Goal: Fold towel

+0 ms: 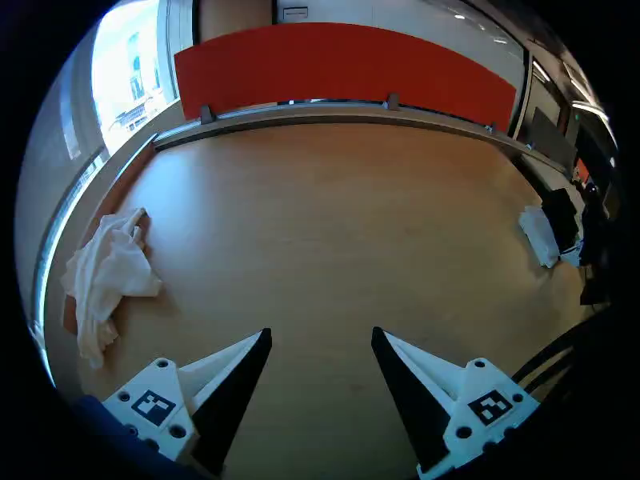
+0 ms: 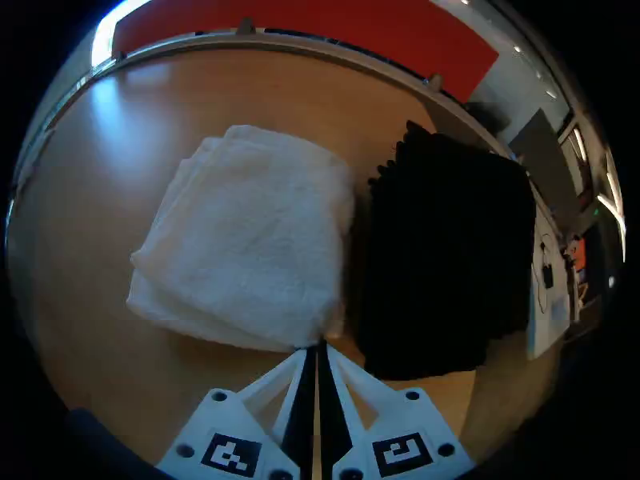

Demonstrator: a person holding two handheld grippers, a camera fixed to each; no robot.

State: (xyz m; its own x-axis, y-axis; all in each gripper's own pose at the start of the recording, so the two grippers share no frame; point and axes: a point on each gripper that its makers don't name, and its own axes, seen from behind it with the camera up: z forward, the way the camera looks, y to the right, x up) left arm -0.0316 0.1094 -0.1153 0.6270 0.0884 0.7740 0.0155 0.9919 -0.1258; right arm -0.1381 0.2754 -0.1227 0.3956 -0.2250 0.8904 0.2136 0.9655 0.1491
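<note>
1. Lying on the wooden tabletop (image 2: 96,184), a folded white towel (image 2: 248,240) sits as a thick square in the middle of the right gripper view, its near corner pointing toward the camera.
2. The right gripper (image 2: 318,352) has its fingers drawn almost together, with only a sliver of a gap. Their tips are at that near corner, and whether any cloth is caught between them cannot be told.
3. A black folded cloth (image 2: 448,256) lies just beside the towel on its right, their edges close or touching.
4. In the left gripper view, a crumpled white towel (image 1: 108,272) lies in a loose heap at the tabletop's left edge, near a bright window (image 1: 128,72).
5. The left gripper (image 1: 320,336) is spread wide over bare wood, holding nothing and well apart from the heap.
6. A red panel (image 1: 344,68) runs along the tabletop's far edge.
</note>
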